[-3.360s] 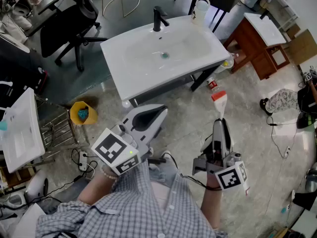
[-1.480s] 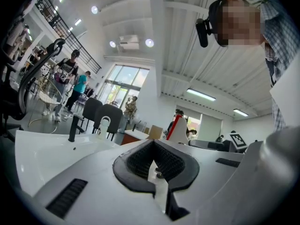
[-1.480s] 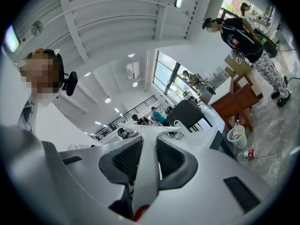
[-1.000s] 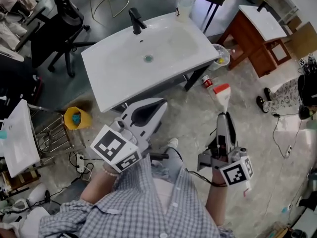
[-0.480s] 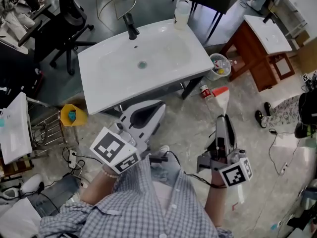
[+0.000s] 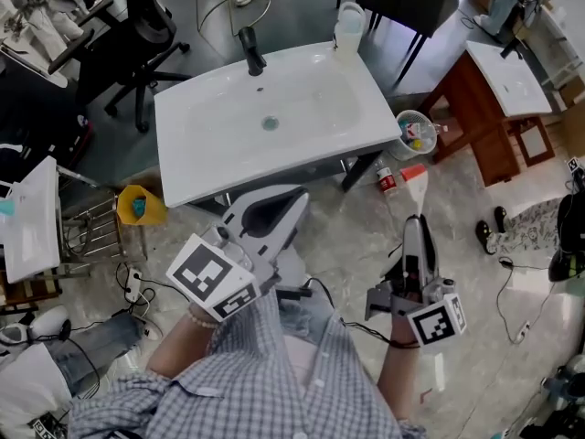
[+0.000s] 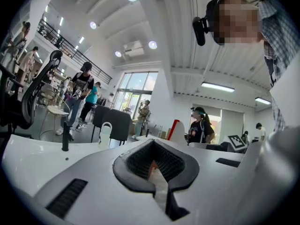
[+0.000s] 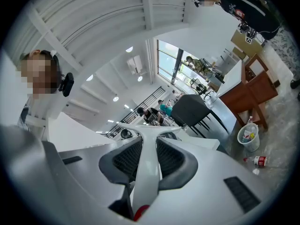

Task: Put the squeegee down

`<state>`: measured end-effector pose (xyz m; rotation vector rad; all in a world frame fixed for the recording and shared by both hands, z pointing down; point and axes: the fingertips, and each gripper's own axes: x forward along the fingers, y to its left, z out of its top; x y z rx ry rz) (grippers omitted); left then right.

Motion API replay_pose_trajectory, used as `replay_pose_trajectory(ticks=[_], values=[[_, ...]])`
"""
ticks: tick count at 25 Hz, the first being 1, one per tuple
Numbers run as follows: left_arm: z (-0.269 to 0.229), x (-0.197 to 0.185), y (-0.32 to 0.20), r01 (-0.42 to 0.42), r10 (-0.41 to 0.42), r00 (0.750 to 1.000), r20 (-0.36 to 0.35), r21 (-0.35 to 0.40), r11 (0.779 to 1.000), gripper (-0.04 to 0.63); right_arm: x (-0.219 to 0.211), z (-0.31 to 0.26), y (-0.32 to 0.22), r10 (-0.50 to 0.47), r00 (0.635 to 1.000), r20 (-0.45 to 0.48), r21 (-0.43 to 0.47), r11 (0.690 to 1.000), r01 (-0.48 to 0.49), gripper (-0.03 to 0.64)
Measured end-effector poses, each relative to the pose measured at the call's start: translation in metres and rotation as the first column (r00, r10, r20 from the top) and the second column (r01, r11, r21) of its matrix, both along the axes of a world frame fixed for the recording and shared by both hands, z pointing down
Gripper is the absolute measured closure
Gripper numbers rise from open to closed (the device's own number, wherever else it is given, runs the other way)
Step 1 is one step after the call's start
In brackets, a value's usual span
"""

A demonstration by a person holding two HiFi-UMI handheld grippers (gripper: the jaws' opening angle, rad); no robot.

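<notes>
While the person is standing on the grey floor (image 6: 338,236) and looking down, a wide white tabletop (image 6: 201,154) with a sunken basin is filling the upper middle of the head view. A black office chair (image 6: 146,26) is standing off its left corner. A brown wooden cabinet (image 6: 494,126) carrying a second white basin is sitting off to the right. The person's checked shirt (image 6: 256,373) is taking up the lower edge.

The left tongs (image 6: 294,204) are pointing toward the front edge of the tabletop. In the left gripper view they (image 7: 152,161) are clenched on themselves, and the dark pads are enclosing only an empty hollow.

The right tongs (image 6: 416,231) are pointing out over the floor, right of the tabletop's front corner. In the right gripper view they (image 8: 144,158) are gripping the squeegee (image 8: 145,139) by its white handle, with a pad pressing on each side and the crossbar head sticking out past the tips. From the head view the squeegee (image 6: 413,183) is hanging in the air above the floor, with its red-edged blade end farthest from the person. It is resting on no surface.

A yellow bin (image 6: 140,206) is sitting on the floor below the tabletop's left front corner. A small white waste basket (image 6: 416,133) is sitting near the right corner. A white jug (image 6: 348,18) is standing at the tabletop's back right, and a black faucet (image 6: 250,51) is rising behind the drain. A small red-capped bottle (image 6: 388,179) is lying on the floor just beside the squeegee's blade in the head view.
</notes>
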<state>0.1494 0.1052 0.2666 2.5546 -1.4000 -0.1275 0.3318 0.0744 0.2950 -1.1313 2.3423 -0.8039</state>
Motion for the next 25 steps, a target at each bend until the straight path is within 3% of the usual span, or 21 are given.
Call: replay_pose_trajectory(ticks=[15, 25], values=[[0.002, 0.007, -0.063, -0.046, 0.046, 0.998, -0.053, -0.005, 0.999, 0.591, -0.006, 0.001, -0.066, 0.007, 1.000, -0.028, 0.001, 1.000, -0.007, 0.522], [0.005, -0.023, -0.130, -0.001, 0.000, 0.999, -0.043, -0.015, 1.000, 0.591, -0.030, 0.002, -0.134, -0.028, 0.999, -0.042, -0.018, 0.999, 0.027, 0.522]])
